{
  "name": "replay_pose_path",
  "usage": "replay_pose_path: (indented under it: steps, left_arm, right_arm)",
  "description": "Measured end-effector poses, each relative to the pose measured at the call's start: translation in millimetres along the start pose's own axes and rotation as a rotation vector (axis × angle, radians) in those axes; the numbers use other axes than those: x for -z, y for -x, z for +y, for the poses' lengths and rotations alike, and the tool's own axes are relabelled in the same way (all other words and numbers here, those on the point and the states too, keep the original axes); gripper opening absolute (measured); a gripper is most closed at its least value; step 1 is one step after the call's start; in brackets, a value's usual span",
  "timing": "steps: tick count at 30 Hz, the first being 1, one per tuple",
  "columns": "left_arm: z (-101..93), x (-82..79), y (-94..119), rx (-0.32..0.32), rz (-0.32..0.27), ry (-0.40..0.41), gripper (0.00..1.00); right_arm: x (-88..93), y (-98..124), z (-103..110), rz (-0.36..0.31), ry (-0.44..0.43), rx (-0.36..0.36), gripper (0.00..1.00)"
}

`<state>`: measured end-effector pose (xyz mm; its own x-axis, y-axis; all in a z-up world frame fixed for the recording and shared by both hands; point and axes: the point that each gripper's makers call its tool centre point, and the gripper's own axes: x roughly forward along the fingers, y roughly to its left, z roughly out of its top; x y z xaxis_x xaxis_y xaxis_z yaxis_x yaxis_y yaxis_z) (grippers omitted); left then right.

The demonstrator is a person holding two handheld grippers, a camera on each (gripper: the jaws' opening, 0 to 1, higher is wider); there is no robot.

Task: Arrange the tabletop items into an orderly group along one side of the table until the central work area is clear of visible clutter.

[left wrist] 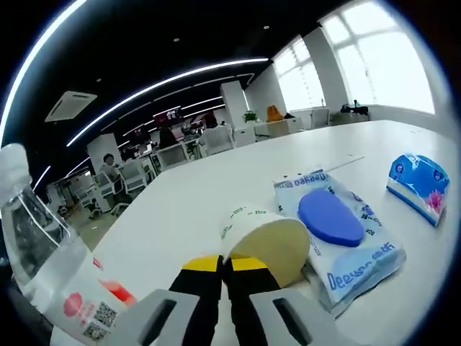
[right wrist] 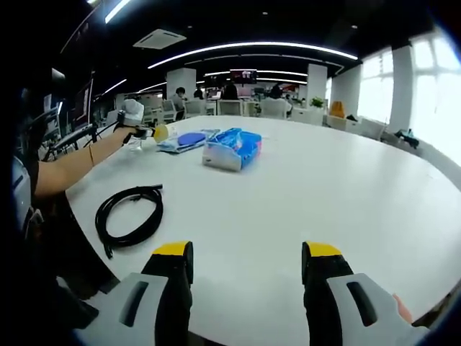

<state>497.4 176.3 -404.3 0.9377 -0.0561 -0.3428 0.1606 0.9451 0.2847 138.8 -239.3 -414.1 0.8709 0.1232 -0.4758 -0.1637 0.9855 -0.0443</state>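
Knocking things off the near edge is the main risk, in my judgement: the white tabletop (right wrist: 346, 194) is carrying its items toward one curved side, and the loose black cable coil (right wrist: 130, 213) is lying close to that edge, where a sweeping move could drag it over. The wet-wipes pack (left wrist: 338, 231), with its blue lid, is lying flat in the left gripper view, and the paper cup (left wrist: 266, 241) is tipped on its side, touching the pack's near corner; being light and round, the cup is likely to roll or crush if squeezed hard. A clear water bottle (left wrist: 50, 267) is standing just beside the left gripper, close enough to be toppled by a careless swing. The blue tissue pack (right wrist: 232, 149) is sitting apart from the wipes, further along the tabletop.

The left gripper (left wrist: 225, 268) is showing its fingers clenched together, yellow tips meeting right at the cup's rim; whether they are pinching the rim or only touching it, I cannot tell. The right gripper (right wrist: 248, 263) is holding its fingers spread wide, grasping nothing, above bare tabletop.
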Motion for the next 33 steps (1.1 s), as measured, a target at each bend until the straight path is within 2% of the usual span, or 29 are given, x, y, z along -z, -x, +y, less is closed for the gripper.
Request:
replay_pose_path:
  steps: [33]
  left_arm:
    - [0.9, 5.1, 17.5, 0.072, 0.085, -0.048, 0.01]
  right_arm:
    - [-1.8, 1.8, 7.4, -0.012, 0.004, -0.015, 0.58]
